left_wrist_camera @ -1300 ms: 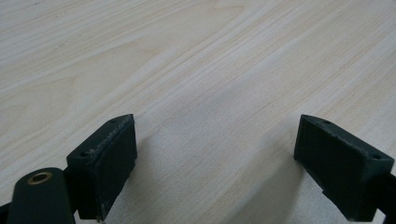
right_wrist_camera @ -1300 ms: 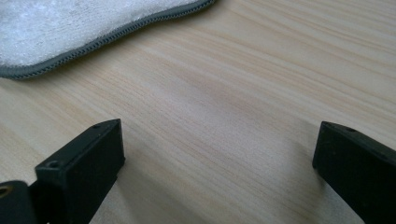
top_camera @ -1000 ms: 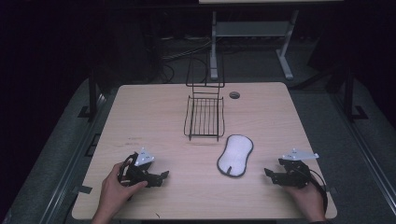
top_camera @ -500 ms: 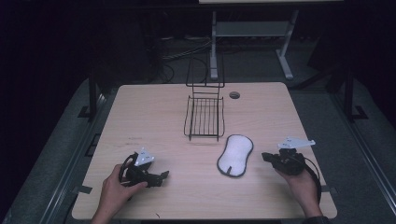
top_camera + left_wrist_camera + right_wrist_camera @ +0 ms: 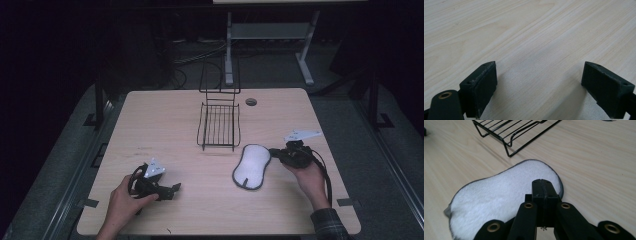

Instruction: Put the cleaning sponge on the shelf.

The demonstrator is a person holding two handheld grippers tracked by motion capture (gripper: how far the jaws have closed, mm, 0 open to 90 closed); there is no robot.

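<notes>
The white pad [image 5: 251,166] lies flat on the tabletop [image 5: 165,125] just in front of the right gripper [image 5: 274,152] — its jaws pressed together with nothing between them, tips poised above the pad's near edge. The wire rack [image 5: 218,125] stands beyond the pad, and the left gripper [image 5: 172,190] rests well apart on bare wood, jaws spread wide.

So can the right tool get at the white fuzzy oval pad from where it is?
Probably yes. The right tool sits at the white fuzzy oval pad's near edge with nothing between them, and the black wire rack stands clear behind. Its jaws are shut, so they must open first.
</notes>
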